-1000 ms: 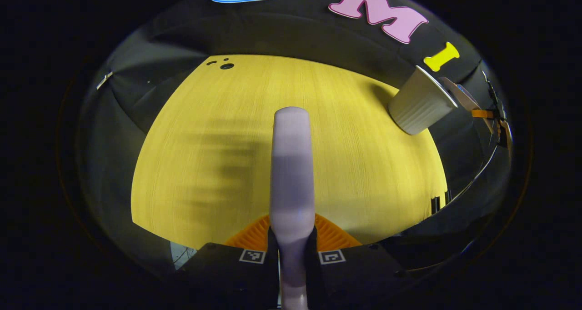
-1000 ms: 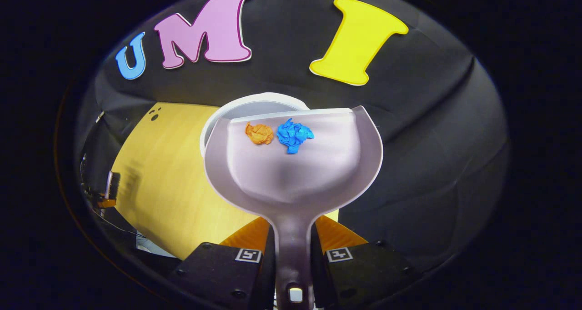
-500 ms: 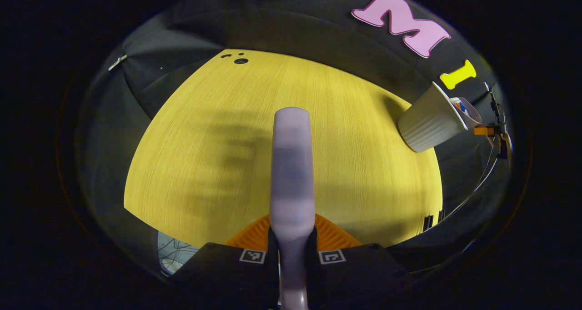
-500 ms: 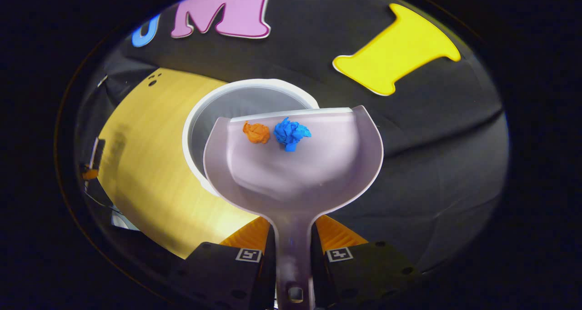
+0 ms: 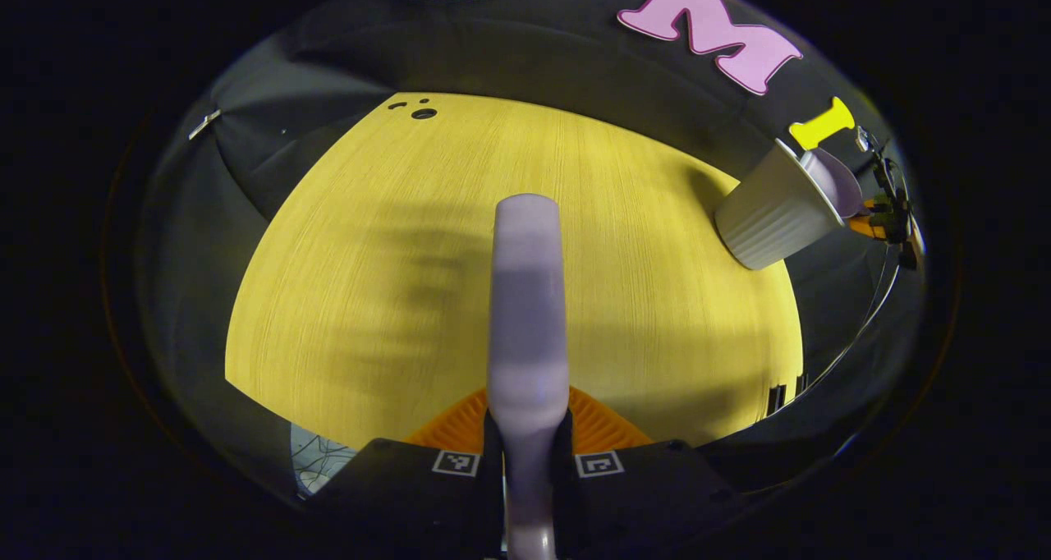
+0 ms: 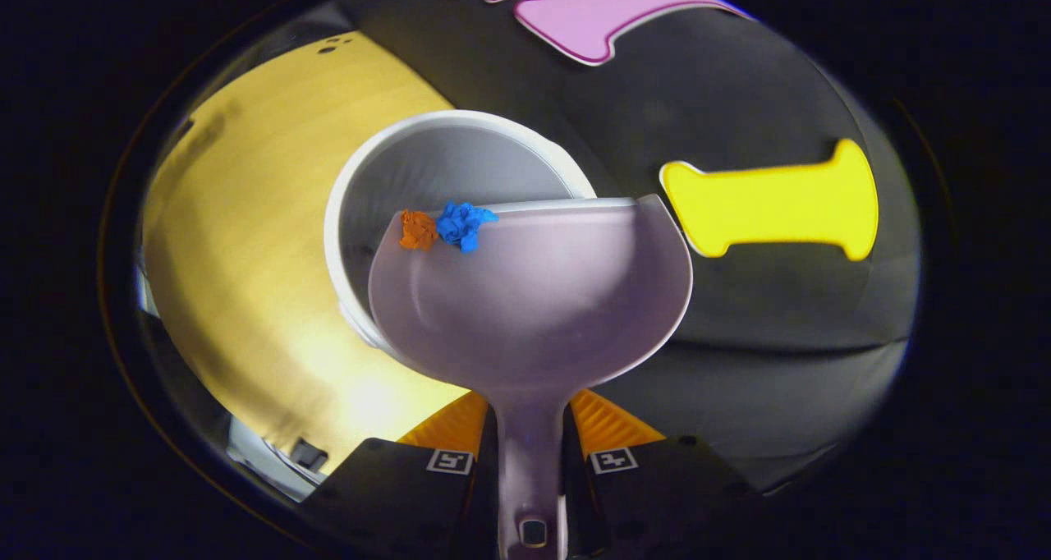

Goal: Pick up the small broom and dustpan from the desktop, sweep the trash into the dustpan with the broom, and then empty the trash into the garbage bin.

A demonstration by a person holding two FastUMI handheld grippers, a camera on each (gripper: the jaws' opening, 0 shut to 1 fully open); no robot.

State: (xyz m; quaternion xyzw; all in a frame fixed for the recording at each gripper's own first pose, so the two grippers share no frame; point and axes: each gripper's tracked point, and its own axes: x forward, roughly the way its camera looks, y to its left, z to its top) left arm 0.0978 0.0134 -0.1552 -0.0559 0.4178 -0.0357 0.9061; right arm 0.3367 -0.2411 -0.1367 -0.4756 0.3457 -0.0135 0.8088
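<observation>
Right gripper [image 6: 530,445] jaws pinched the dustpan [image 6: 534,297] handle, pan tipped over the bin [image 6: 443,166], paper scraps [image 6: 447,225] at its lip. Left gripper [image 5: 530,445] jaws pinched the broom [image 5: 527,297] above the surface [image 5: 369,256].

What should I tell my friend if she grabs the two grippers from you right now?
Left gripper: shut on the broom handle, held above the yellow desktop.
Right gripper: shut on the dustpan handle, the pan tipped over the white garbage bin.
Trash: the orange scrap and blue scrap sit at the pan's front lip, right over the bin's mouth.
Done: sweeping.
Left: tip further so both scraps drop in. From the left gripper view, the bin stands at the desktop's far right edge.
</observation>
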